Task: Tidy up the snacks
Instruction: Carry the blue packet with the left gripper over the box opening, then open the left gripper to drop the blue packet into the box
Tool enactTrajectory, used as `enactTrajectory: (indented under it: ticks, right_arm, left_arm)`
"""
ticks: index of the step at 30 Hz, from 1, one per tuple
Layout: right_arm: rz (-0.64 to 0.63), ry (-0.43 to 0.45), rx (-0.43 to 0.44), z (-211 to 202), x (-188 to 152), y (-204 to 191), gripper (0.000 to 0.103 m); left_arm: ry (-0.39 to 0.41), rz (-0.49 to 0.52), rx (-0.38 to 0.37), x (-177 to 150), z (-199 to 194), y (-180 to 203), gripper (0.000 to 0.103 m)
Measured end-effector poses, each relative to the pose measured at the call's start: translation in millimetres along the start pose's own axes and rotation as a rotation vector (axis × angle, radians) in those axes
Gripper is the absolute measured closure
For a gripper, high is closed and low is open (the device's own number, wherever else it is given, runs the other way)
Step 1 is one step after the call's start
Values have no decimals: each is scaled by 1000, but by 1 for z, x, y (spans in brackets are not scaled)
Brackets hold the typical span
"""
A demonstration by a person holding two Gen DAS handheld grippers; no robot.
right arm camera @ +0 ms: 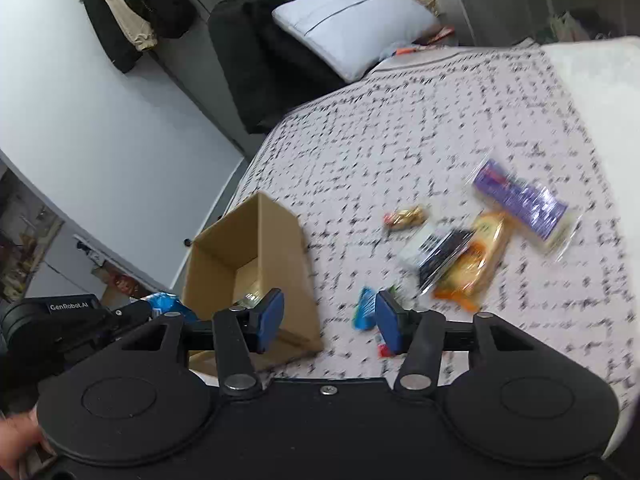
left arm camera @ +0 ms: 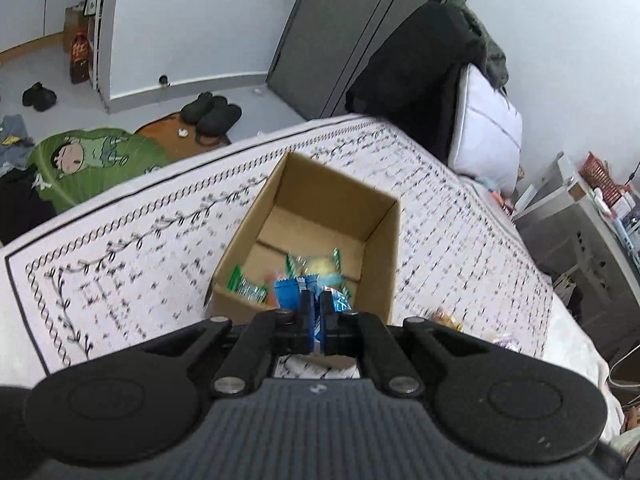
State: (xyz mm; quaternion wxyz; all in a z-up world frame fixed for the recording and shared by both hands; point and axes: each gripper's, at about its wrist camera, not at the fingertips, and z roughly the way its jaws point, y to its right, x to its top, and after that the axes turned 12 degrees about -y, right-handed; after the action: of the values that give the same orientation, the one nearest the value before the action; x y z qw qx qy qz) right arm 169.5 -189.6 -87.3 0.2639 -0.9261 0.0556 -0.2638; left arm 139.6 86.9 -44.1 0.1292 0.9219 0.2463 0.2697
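Crowding cardboard box: loose snack packets.

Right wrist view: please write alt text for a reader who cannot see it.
The open right gripper hangs over a patterned bedspread, with a cardboard box ahead on the left. Loose snacks lie to the right: a purple packet, an orange packet, a gold candy. The picture is blurred.

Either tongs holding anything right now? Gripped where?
Left tongs are shut on a blue snack packet, pinched at its near end. Right tongs are open, holding nothing.
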Motion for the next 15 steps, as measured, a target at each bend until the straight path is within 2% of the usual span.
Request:
enactTrajectory:
  ticks: [5, 11, 15]
  right_arm:
    - [-18, 9, -25, -13, 12, 7, 41]
    - [-67, 33, -51, -33, 23, 17, 24]
    - [-76, 30, -80, -42, 30, 29, 22]
  left_arm:
    - [29, 2, -6, 17, 4, 6, 101]
    - [31, 40, -23, 28, 12, 17, 100]
    - [34, 61, -6, 32, 14, 26, 97]
